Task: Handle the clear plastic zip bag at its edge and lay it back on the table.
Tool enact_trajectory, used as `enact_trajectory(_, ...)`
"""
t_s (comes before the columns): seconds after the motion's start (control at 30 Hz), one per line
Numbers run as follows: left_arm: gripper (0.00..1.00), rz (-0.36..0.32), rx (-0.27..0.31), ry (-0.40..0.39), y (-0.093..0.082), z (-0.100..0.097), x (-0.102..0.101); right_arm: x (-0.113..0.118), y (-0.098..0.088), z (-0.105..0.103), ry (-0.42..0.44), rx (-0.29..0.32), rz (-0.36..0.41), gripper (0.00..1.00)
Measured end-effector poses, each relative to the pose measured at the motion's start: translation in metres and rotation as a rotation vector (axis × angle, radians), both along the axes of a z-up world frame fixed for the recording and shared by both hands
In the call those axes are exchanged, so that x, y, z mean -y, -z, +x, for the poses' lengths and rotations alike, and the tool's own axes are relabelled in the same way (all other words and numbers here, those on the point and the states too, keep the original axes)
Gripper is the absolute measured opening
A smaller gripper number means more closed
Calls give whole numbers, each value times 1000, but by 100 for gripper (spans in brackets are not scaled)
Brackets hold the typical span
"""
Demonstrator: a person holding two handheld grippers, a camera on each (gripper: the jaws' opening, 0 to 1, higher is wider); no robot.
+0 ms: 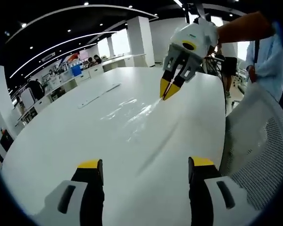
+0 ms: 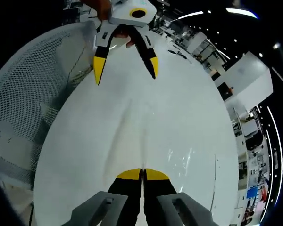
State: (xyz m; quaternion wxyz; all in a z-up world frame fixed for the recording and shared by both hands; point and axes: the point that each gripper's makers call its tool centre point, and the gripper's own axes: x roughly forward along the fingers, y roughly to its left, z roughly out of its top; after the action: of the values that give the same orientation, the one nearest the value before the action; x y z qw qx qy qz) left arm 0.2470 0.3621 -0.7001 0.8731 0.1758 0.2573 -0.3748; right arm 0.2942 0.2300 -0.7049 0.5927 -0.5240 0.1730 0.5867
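Two grippers: right [image 1: 169, 92] pinches crinkly clear zip bag [image 1: 127, 113]; left [image 1: 144, 165] gapes.

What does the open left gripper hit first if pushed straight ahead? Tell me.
Probably the bare white table, then the clear plastic zip bag that the right gripper pinches; depth is unclear.

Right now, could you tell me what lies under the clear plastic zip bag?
Under the clear zip bag only the white table shows through the film. The right hand-held gripper, jaws together, meets its near edge; whether anything sits under that pinched corner cannot be seen.
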Motion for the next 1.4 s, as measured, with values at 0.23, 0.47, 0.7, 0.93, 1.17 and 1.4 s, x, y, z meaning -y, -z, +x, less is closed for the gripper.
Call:
enact_trajectory(0.23, 61, 40, 25, 51, -2, 2, 7, -1, -3, -7, -17, -14, 0, 0)
enact_trajectory(0.47, 56, 67, 34, 78, 0, 2, 9, -2, -4, -14, -36, -42, 3, 0)
enact_trajectory(0.7, 47, 97, 51, 115, 3, 3, 12, -8, -6, -21, -58, -55, 13, 0)
enact_trajectory(0.93, 40, 130, 60, 141, 6, 4, 15, -12, -9, -25, -72, -62, 22, 0)
enact_trajectory(1.17, 26, 196, 110, 194, 10, 8, 16, -15, -11, -30, -84, -73, 31, 0)
enact_trajectory(1.4, 11, 232, 133, 220, 12, 10, 11, -15, -10, -32, -75, -94, 29, 0)
